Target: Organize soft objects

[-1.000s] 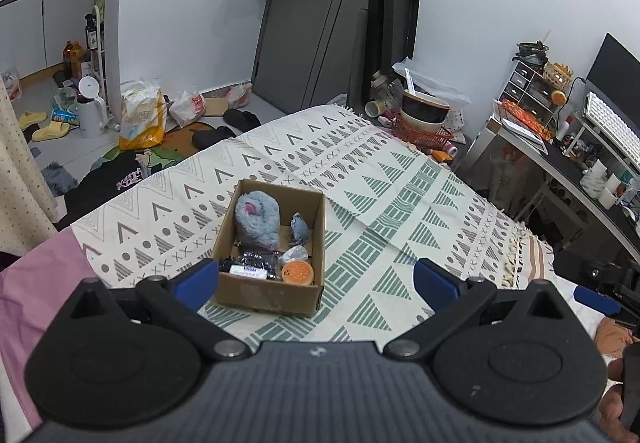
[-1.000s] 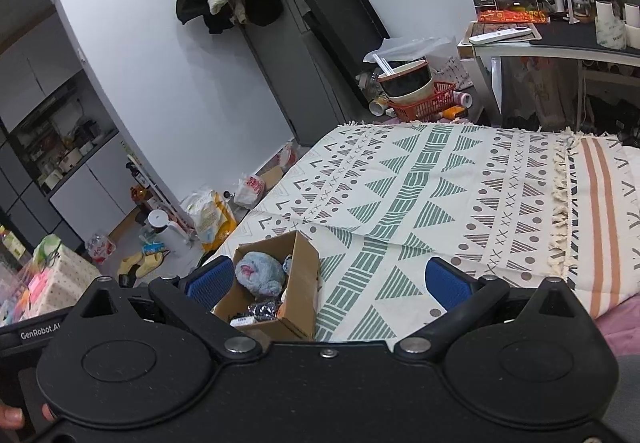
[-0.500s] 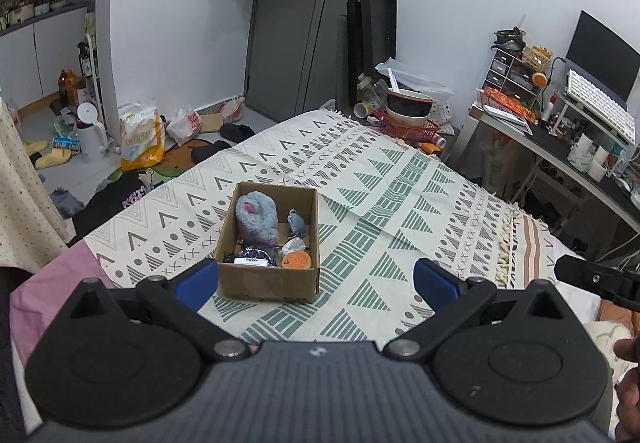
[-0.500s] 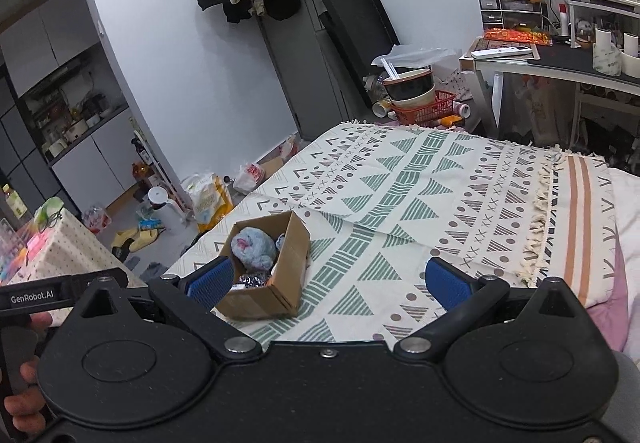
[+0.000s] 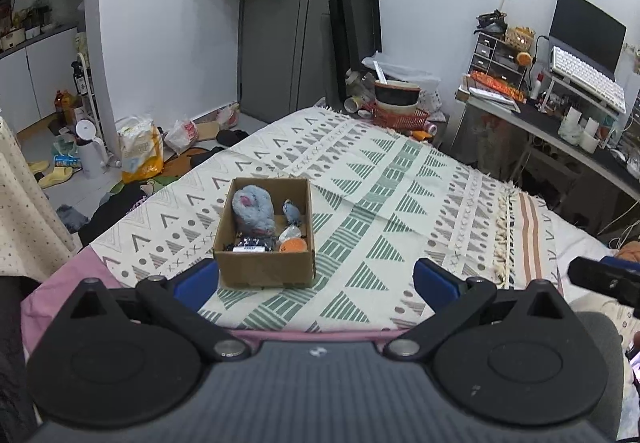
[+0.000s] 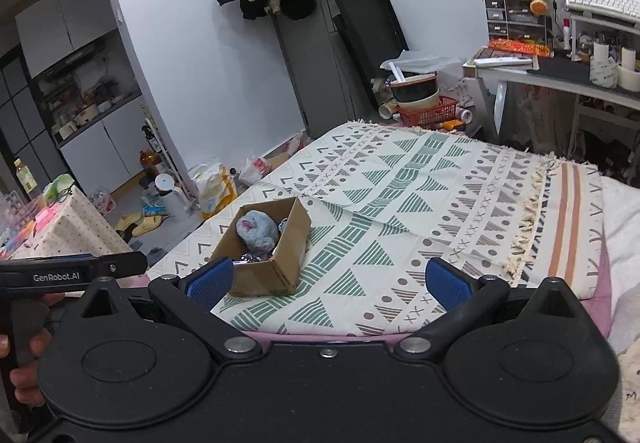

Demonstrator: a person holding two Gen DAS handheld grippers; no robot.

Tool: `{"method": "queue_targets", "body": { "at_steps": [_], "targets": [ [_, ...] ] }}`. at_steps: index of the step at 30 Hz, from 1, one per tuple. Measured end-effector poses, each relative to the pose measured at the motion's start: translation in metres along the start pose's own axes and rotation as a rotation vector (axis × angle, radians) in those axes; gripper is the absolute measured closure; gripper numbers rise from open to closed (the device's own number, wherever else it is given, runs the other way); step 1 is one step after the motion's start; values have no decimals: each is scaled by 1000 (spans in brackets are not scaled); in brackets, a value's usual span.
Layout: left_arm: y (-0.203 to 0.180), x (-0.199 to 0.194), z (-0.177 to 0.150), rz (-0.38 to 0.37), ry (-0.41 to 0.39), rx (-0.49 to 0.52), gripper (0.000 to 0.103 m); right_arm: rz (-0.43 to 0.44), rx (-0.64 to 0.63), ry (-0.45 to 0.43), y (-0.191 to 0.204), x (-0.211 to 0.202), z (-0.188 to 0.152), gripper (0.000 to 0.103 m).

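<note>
A cardboard box (image 5: 264, 270) sits on the patterned bedspread (image 5: 384, 203). Inside it lie a blue-grey plush toy (image 5: 253, 209), a small grey toy (image 5: 291, 211), an orange round item (image 5: 293, 245) and a dark packet (image 5: 252, 244). The box (image 6: 280, 263) and plush (image 6: 256, 229) also show in the right wrist view. My left gripper (image 5: 316, 279) is open and empty, held back from the box near the bed's edge. My right gripper (image 6: 328, 279) is open and empty, to the right of the box and behind it.
A desk (image 5: 560, 123) with keyboard and monitor stands at the right. A red basket with bowls (image 5: 400, 111) sits beyond the bed. Bags and slippers lie on the floor (image 5: 100, 163) at the left. The bedspread (image 6: 420, 203) also fills the right wrist view.
Both grippers have drawn back and up from the box; it looks smaller and farther. Both stay open and empty. The box contents have not moved.
</note>
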State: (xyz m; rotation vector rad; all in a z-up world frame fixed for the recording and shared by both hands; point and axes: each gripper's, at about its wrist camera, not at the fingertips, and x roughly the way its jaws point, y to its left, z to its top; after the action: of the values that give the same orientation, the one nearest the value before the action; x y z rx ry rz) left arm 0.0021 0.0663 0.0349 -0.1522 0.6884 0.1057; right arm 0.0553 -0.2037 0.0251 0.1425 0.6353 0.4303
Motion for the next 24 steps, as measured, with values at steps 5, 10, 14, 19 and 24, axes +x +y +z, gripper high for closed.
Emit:
{"method": "queue_targets", "body": {
  "at_steps": [5, 10, 14, 19, 24],
  "targets": [
    [0, -6, -7, 16, -2, 17, 0, 22, 2, -4, 2, -7, -4, 0],
    [2, -13, -11, 22, -5, 20, 0, 14, 4, -7, 2, -8, -5, 0],
    [4, -16, -12, 32, -10, 21, 0, 12, 4, -8, 1, -7, -5, 0],
    [6, -18, -12, 32, -12, 23, 0, 7, 5, -11, 1, -7, -8, 0],
    [6, -19, -12, 34, -17, 32, 0, 6, 6, -13, 3, -9, -8, 0]
  ]
}}
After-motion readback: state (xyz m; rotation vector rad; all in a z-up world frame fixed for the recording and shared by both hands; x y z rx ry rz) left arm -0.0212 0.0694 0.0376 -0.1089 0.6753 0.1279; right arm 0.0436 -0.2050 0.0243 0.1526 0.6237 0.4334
